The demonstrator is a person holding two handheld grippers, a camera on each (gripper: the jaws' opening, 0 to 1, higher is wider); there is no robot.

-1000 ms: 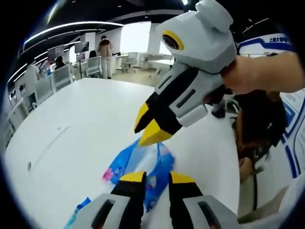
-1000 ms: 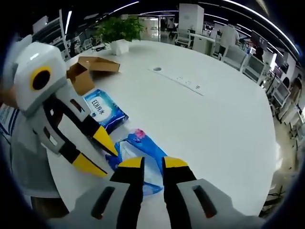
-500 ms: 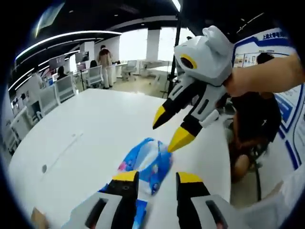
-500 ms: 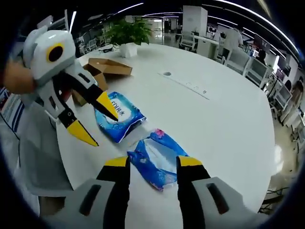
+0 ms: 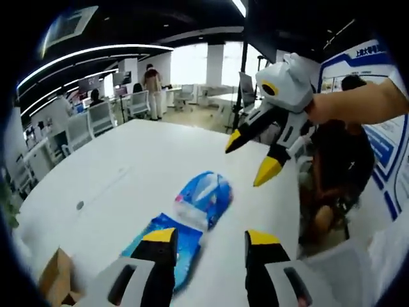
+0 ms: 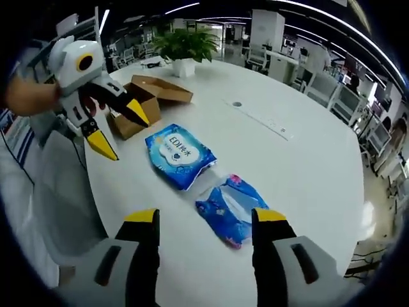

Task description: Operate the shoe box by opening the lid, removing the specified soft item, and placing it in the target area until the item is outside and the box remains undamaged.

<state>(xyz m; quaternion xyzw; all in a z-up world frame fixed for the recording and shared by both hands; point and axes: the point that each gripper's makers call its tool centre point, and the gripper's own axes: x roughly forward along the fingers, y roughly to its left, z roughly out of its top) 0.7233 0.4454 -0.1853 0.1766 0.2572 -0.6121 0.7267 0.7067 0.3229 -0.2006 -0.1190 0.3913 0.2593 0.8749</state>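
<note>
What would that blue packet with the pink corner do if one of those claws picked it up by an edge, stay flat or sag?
The blue packet with the pink corner looks like a soft plastic wrapper, creased and lying flat on the white table, so it would probably sag. Its glossy film may slip between hard jaws. It seems light and should slide, not roll, if pushed.

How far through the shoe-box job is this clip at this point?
Nearly finished, it seems. Done: the shoe box sits open, lid flaps spread, and two soft packs lie outside on the white table: a blue wipes pack and a blue-and-pink pack. In hand: nothing; the left gripper and right gripper are both open and raised. The box's condition cannot be judged.
</note>
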